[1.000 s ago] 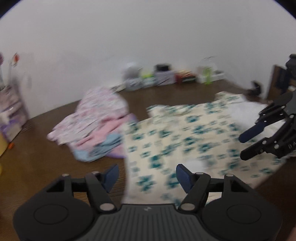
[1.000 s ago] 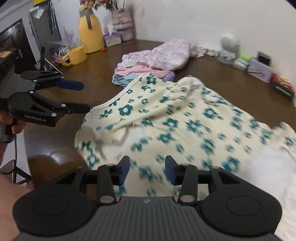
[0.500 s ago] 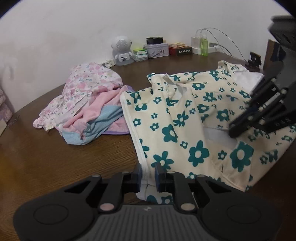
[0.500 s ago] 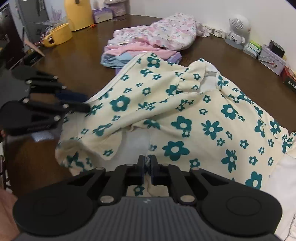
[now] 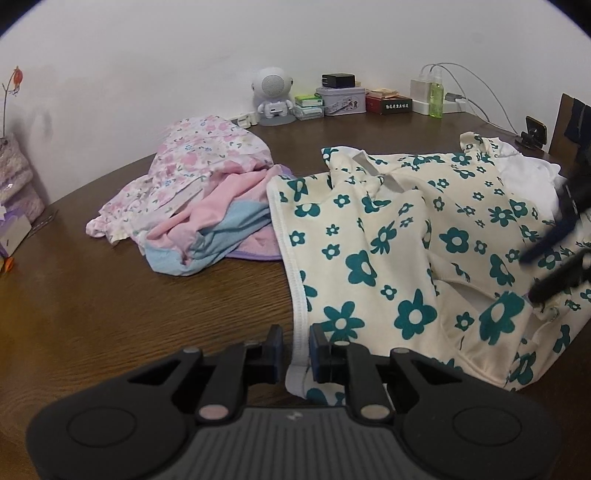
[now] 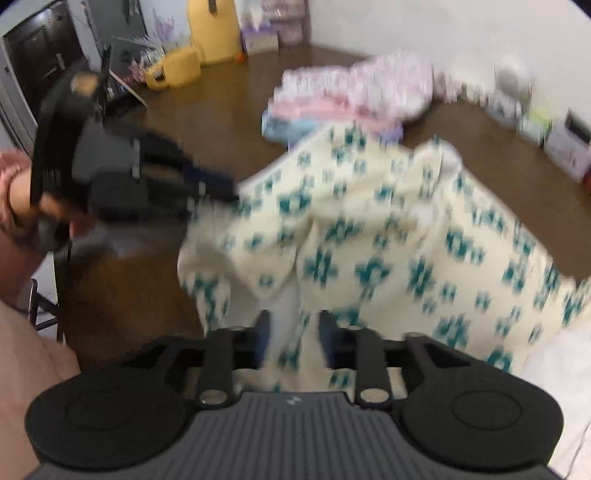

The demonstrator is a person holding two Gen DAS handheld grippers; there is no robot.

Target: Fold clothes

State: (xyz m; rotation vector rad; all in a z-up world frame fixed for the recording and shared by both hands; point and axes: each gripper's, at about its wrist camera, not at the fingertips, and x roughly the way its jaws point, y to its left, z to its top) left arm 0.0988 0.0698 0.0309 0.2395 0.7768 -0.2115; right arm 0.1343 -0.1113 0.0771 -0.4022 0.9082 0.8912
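Left wrist view: left gripper is pinched narrow on the near white-ribbed hem of the floral garment, cream knit with teal flowers, lying rumpled on the right half of the brown wooden table. Right gripper has just been opening; in the right wrist view its jaws stand part-way apart with cloth between them, and that frame is too motion-blurred to tell whether the pads press on it. Handling, as a judgement: light, soft, limp fabric that won't hold shape and sags and bunches between grip points, so it needs two spread grips kept taut. It's not fragile and slip risk is low on the ribbed band. Best holds look like the hem edge or a seam corner, taking a single layer; the overlapped layers near the middle make it easy to grab two by mistake. Something white lies under its far right edge. The table looks smooth, so cloth should slide on it. The pile of pink and blue clothes sits just left of the garment, touching its far left edge, so a drag leftward could snag it. Along the far wall: robot-shaped speaker, tin box, green bottle, cables. Right wrist view also shows a yellow jug and yellow mug at the far left.
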